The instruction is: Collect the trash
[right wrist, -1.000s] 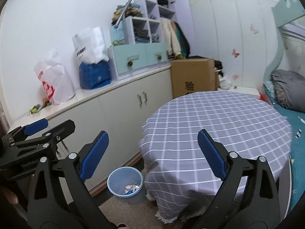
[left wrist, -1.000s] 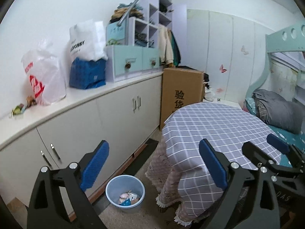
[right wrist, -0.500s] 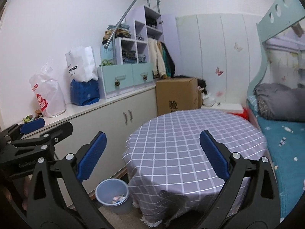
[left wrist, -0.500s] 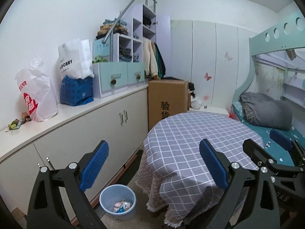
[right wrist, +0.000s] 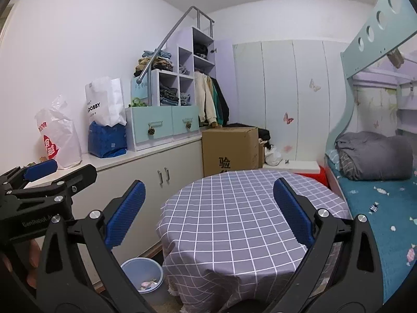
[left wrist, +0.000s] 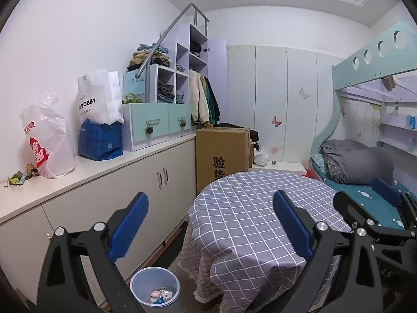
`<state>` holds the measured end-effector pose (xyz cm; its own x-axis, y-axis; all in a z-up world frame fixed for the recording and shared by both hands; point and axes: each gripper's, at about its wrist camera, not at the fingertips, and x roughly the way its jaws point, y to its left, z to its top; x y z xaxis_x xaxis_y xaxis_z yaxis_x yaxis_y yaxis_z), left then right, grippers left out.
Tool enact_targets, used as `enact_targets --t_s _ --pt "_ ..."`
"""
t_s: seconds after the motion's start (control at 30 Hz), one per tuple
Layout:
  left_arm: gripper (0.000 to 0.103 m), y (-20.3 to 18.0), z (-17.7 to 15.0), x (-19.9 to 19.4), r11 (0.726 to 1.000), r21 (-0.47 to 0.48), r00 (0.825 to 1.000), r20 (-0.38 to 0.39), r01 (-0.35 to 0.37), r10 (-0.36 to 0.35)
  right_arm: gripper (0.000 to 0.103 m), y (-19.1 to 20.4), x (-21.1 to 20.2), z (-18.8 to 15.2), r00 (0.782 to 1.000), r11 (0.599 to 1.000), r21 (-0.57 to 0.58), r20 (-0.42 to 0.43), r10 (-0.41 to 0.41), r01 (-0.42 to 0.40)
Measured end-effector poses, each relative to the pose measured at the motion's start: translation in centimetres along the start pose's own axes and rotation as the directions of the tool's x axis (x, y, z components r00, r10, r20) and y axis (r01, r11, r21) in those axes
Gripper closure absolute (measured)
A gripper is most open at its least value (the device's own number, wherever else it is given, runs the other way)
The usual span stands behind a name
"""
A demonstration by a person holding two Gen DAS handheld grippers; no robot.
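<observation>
A pale blue trash bin (left wrist: 155, 290) stands on the floor between the cabinets and the round table, with several wrappers inside; in the right wrist view the bin (right wrist: 143, 276) appears at the lower left. My left gripper (left wrist: 209, 208) is open and holds nothing, raised well above the bin. My right gripper (right wrist: 208, 195) is open too and holds nothing, in front of the table. Each gripper shows in the other's view: the right gripper (left wrist: 354, 187) at the right edge, the left gripper (right wrist: 75, 165) at the left edge. Small scraps (left wrist: 18, 178) lie on the counter's left end.
A round table (right wrist: 234, 224) with a grey checked cloth fills the middle. White cabinets with a counter (left wrist: 125, 161) run along the left, carrying bags and drawer units. A cardboard box (left wrist: 221, 154) stands behind the table. A bunk bed (right wrist: 378, 198) is on the right.
Both views have pulled back and tilted up, so the bin sits lower and more wall and ceiling show. Both grippers stay open with nothing in them.
</observation>
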<state>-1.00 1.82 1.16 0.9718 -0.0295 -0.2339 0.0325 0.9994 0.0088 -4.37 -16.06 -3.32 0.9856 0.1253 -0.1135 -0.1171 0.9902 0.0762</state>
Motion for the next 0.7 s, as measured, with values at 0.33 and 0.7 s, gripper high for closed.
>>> enact_targets --t_s 0.33,0.7 --pt "0.009 0.5 -0.2 0.5 1.0 -0.016 1.0 -0.011 0.011 -0.011 0.006 0.0 0.2 -0.2 1.0 1.0 -0.012 -0.007 -0.003 0.003" --pt "0.009 1.0 -0.5 0.5 1.0 -0.01 1.0 -0.01 0.003 -0.004 0.006 0.0 0.4 -0.6 1.0 1.0 -0.015 -0.024 -0.004 0.003"
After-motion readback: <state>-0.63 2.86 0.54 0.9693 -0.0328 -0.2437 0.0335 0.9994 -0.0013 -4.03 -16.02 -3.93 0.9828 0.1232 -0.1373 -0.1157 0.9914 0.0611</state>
